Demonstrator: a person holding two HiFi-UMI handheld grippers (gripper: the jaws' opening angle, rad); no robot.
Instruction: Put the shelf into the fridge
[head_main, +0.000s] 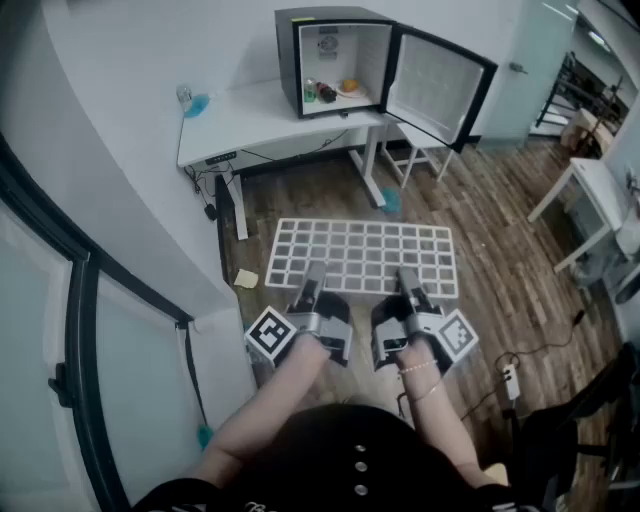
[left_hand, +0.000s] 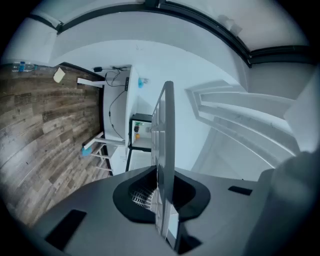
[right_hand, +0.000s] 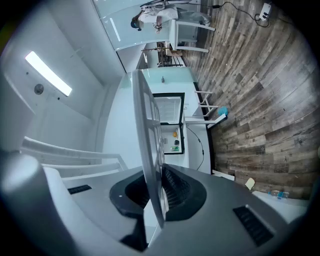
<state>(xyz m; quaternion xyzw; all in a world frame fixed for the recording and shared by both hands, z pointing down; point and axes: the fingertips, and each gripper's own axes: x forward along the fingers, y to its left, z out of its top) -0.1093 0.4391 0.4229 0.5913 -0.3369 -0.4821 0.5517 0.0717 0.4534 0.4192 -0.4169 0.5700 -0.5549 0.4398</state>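
Clamped in left hand-held gripper (head_main: 314, 272) and right hand-held gripper (head_main: 406, 277): flat white lattice shelf (head_main: 360, 250), rectangular, above wood-plank floor (head_main: 500, 250). Beyond, boxy black fridge (head_main: 288, 60), door open, on white tabletop (head_main: 250, 112).

shelf (head_main: 362, 256): matt white grid | floor (head_main: 500, 290): wood planks | desk (head_main: 260, 115): smooth white

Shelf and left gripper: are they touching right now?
Touching. The left gripper view shows the left gripper with its jaws shut on the edge of the shelf, no gap on either side.
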